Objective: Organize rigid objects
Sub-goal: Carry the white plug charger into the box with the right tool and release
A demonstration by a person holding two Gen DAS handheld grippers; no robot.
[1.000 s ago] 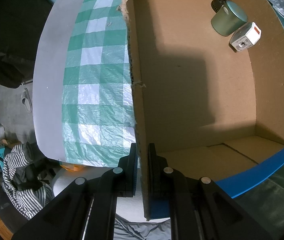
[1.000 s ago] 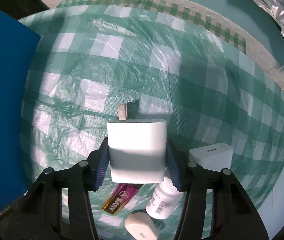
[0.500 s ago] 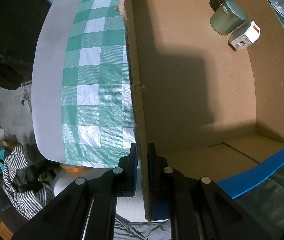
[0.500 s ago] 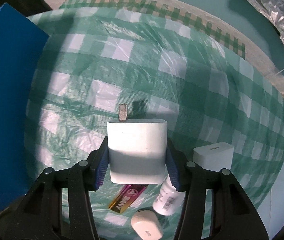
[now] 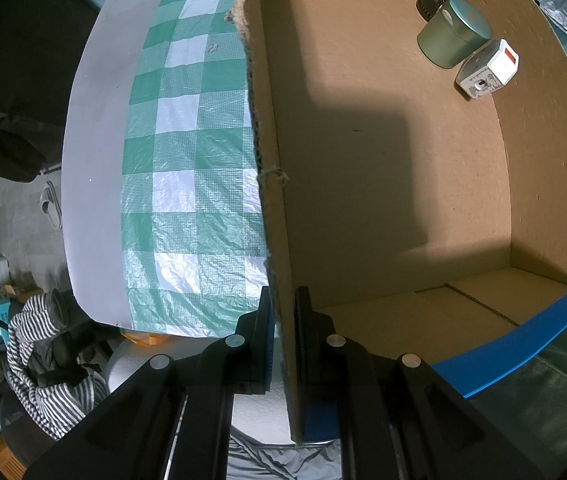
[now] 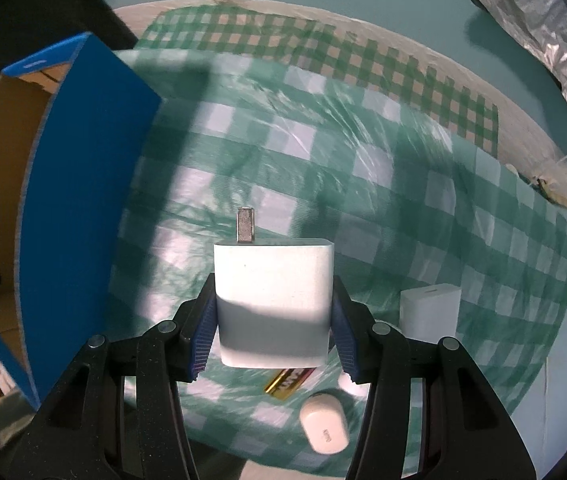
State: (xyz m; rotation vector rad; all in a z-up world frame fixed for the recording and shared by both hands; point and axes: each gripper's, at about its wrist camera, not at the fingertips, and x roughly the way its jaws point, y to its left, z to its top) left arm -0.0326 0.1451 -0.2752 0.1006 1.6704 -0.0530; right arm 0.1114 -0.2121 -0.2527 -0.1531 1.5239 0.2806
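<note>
Charger (image 6: pixel 271 300) clamped, box wall (image 6: pixel 83 184) near — perhaps clear.

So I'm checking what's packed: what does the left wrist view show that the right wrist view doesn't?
Only the left: the left claw shut on the box wall, and inside, a green tin and small white device. Only the right: the right claw gripping a white charger, with a white block still out. Both: the box and checked cloth.

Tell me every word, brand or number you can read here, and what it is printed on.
Gold packet under the held white charger: letters there, too hidden and blurred to read.
Small white case: grey print, too small to read.
White cube with red label in the cardboard box: no readable text.
Nothing else carries writing.
</note>
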